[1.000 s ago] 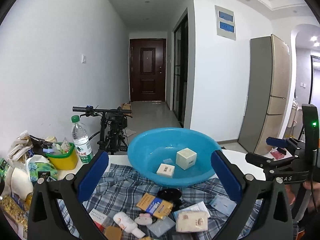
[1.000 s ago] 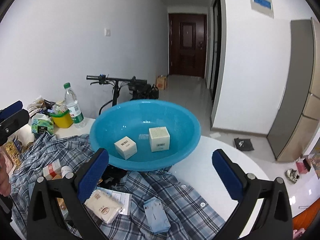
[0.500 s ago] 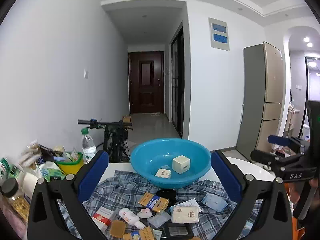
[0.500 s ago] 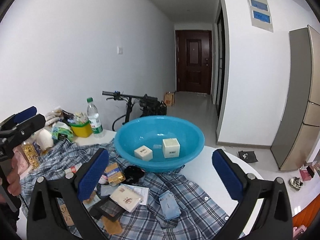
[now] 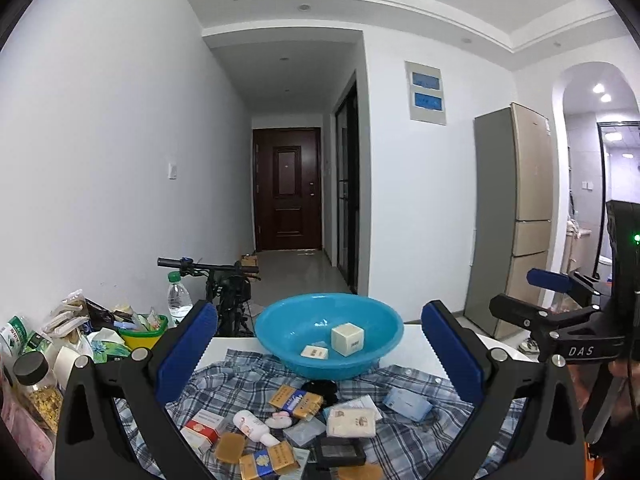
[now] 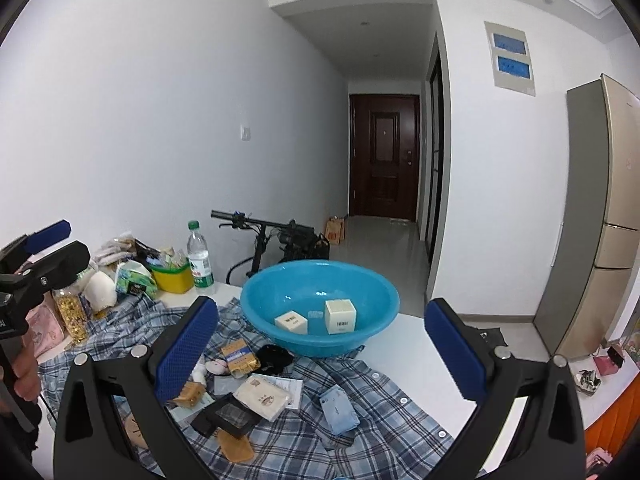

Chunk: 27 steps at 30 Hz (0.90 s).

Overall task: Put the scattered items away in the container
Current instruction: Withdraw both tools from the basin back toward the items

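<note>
While both grippers hang above the table, I read the left gripper [image 5: 320, 356] with its jaws wide apart and holding nothing; the right gripper [image 6: 320, 356] stands the same, apart and unloaded. The basin [image 5: 280, 320] sits at the far edge of the shirt [image 5: 400, 440] and holds two boxes [image 6: 340, 316] side by side, apart from each other. The scattered items [image 5: 352, 422] lie on the shirt just in front of the basin: packets, a small bottle, a dark case. My left fingers [image 5: 186, 354] cover the items at the frame's lower corners, and the nearest row is cut off by the bottom edge. Labels are too small to read. A dark object [image 6: 274, 358] touching the basin's near wall I cannot identify.
</note>
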Tool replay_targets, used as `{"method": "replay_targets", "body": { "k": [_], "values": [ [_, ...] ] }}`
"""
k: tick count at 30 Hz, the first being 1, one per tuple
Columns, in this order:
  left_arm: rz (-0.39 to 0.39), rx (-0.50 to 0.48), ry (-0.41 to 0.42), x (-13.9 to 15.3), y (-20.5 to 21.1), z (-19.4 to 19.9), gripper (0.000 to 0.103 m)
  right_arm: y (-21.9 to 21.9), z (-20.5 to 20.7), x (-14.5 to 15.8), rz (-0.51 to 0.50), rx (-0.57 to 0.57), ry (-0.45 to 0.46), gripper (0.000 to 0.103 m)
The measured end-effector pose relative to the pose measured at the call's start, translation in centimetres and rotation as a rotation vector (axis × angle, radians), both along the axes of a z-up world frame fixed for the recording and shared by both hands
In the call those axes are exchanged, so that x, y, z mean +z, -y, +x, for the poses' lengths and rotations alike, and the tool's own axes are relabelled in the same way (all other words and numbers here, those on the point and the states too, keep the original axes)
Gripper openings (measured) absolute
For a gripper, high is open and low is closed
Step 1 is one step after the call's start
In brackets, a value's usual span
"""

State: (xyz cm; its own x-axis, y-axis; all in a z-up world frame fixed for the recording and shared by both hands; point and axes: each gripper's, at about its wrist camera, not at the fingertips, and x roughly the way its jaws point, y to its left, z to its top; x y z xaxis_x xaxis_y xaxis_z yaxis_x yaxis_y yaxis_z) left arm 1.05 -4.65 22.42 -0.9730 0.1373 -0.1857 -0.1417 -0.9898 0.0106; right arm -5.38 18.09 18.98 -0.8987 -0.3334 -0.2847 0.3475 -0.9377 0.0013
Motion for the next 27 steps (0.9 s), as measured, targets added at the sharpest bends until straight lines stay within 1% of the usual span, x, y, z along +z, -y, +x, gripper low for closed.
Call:
{"method": "replay_targets", "body": {
  "k": [3,6,10,15,17,20,24,27],
  "values": [
    [-0.028,0.003,-0.011,-0.9,-0.6,1.0,0.103,-0.2,0.9,-0.4,-0.011,0.004,-0.005,0.103],
    [-0.051,0.008,-0.001,-1.8,-0.8,1.6,0.103,-0.2,1.6,-1.0,0.0,-0.006,-0.015,0.103],
    [-0.012,-0.007,0.012,-3.3,-0.2,2.3,0.103,-0.3,2.4,-2.1,0.01,-0.036,-0.034,0.103],
    [0.038,-0.022,0.034,-5.6,0.5,2.7,0.103,-0.6,2.9,-3.9,-0.016,-0.052,-0.024,0.103],
    [0.039,-0.029,0.05,-6.7,0.5,2.5,0.103,-0.7,3.0,-4.7,-0.028,-0.042,-0.017,0.103],
    [0.031,-0.018,0.068,-8.4,0.2,2.0,0.103,-0.7,2.9,-6.3,-0.043,0.01,-0.005,0.103],
    [0.033,-0.009,0.07,-10.4,-0.1,1.8,0.103,-0.8,3.0,-8.7,-0.055,-0.002,0.013,0.103],
    [0.054,0.004,0.082,-11.6,0.1,1.6,0.103,-0.9,3.1,-10.3,-0.061,-0.017,0.028,0.103]
  ]
}}
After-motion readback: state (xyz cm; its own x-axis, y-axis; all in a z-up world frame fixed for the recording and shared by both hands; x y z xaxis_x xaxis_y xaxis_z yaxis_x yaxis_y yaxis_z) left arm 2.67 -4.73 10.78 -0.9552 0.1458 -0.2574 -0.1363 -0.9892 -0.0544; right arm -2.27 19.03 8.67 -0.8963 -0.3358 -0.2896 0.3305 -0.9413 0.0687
